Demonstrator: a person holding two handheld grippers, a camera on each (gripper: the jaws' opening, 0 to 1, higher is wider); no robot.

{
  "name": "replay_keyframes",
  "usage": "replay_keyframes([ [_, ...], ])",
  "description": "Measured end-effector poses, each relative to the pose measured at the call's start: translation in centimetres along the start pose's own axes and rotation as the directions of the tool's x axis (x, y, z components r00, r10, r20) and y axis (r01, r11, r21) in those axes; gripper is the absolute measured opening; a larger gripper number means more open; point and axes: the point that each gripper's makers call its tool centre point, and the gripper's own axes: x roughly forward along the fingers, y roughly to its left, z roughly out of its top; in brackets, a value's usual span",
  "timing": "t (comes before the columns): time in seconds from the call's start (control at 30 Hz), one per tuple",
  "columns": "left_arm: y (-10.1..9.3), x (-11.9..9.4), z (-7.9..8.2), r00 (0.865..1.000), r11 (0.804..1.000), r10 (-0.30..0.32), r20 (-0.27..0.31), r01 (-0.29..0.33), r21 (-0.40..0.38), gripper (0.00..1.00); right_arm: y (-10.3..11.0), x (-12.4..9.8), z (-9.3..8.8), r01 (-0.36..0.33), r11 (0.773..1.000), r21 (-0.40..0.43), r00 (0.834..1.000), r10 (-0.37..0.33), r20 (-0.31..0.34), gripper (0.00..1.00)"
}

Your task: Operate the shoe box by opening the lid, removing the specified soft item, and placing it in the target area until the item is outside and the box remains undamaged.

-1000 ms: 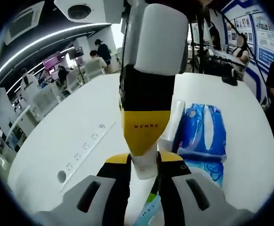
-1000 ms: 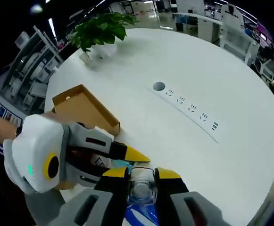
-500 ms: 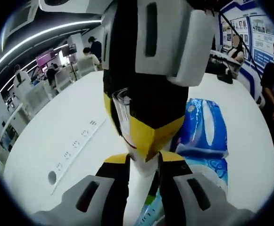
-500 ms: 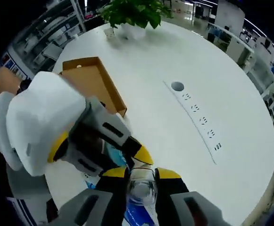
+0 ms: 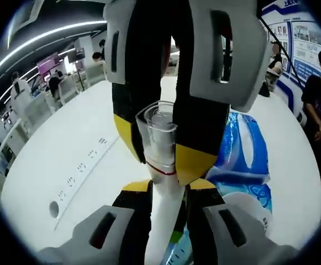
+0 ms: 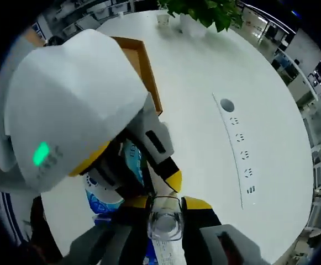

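Change: my right gripper [image 5: 166,160] has swung in closer since a second ago, crowding my left gripper [image 5: 168,190]
Grip: both clamp one clear tube [image 5: 159,138]
Meaning: I judge a handover, not box work
Soft item: blue tissue pack [image 5: 243,160] just right of my left jaws
Box: brown shoe box [image 6: 143,66] beyond, lid state unclear
Room: white table [image 6: 204,105] open toward the socket strip [image 6: 238,154]

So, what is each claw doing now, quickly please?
Left claw: shut on the clear plastic tube.
Right claw: shut on the same tube.
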Motion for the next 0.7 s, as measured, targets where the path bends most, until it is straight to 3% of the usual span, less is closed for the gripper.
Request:
replay_keyframes([
  [0.33,-0.1,0.2,-0.5,1.0,1.0,-0.017,-0.009,0.017,0.001,0.21,0.3,0.3,-0.1,-0.019,0.998,-0.065,1.0,0.018,-0.023,0.18],
  [0.7,-0.6,0.5,-1.0,0.998,0.998,-0.058,-0.033,0.057,-0.002,0.14,0.2,1.0,-0.5,-0.033,0.997,-0.068,0.999,0.031,-0.032,0.18],
])
